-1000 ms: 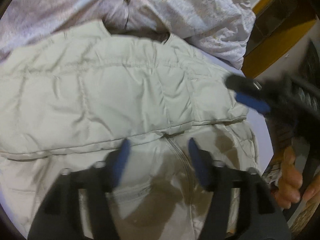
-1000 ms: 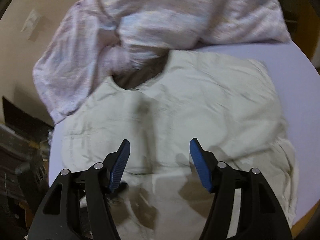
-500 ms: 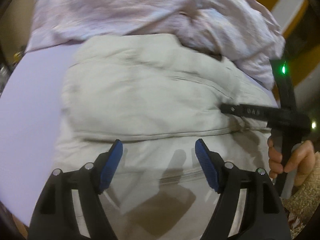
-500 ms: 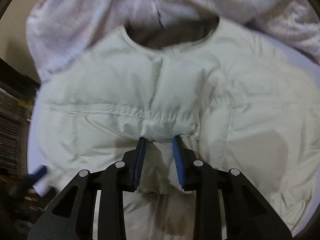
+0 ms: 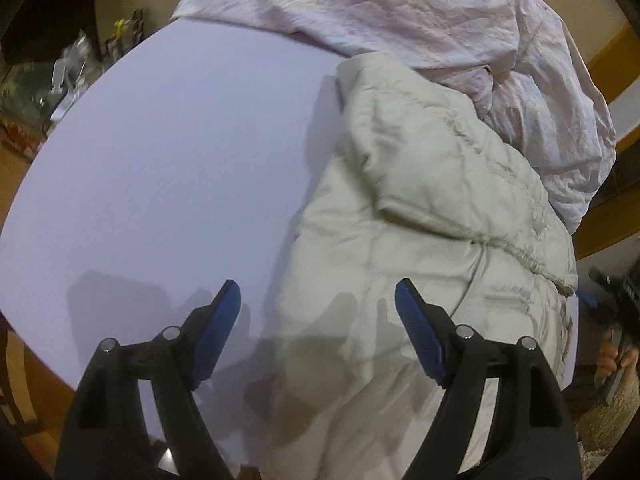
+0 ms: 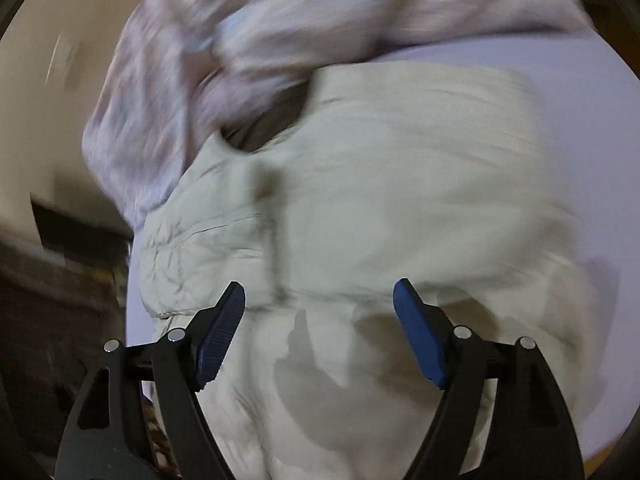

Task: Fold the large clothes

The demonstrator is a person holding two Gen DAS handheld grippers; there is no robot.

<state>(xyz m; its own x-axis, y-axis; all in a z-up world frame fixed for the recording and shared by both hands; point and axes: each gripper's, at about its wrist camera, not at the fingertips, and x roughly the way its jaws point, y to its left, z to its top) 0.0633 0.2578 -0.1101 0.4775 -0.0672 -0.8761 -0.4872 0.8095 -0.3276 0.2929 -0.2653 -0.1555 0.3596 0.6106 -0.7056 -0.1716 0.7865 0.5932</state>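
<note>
Left wrist view: a wide stretch of pale lilac tabletop (image 5: 168, 168) lies bare on the left side, running out to its curved left edge, where clutter and a brown floor show beyond. The cream quilted jacket (image 5: 432, 248) takes the right half of the tabletop, one part folded over on itself with a stitched hem running across it, its right side reaching the tabletop's right edge. Behind it, along the far edge, sits a heap of crumpled pinkish-white cloth (image 5: 420, 12) — touching the jacket's far end.

The left gripper (image 5: 318, 304) hangs above the jacket's left border, jaws wide and just opened a little further, nothing between the blue pads. One pad is over bare tabletop, the other over cream fabric; I cannot tell whether either touches. At the right edge, a hand (image 5: 612, 356) grips a dark handle off the tabletop.

Right wrist view, blurred with motion: the jacket (image 6: 400, 208) fills the middle, its dark neck opening toward the pinkish cloth (image 6: 280, 28) at the far edge, and a strip of free tabletop (image 6: 592, 128) to the right. The right gripper (image 6: 319, 304) has just sprung wide — jaws apart above the jacket, gripping nothing.
</note>
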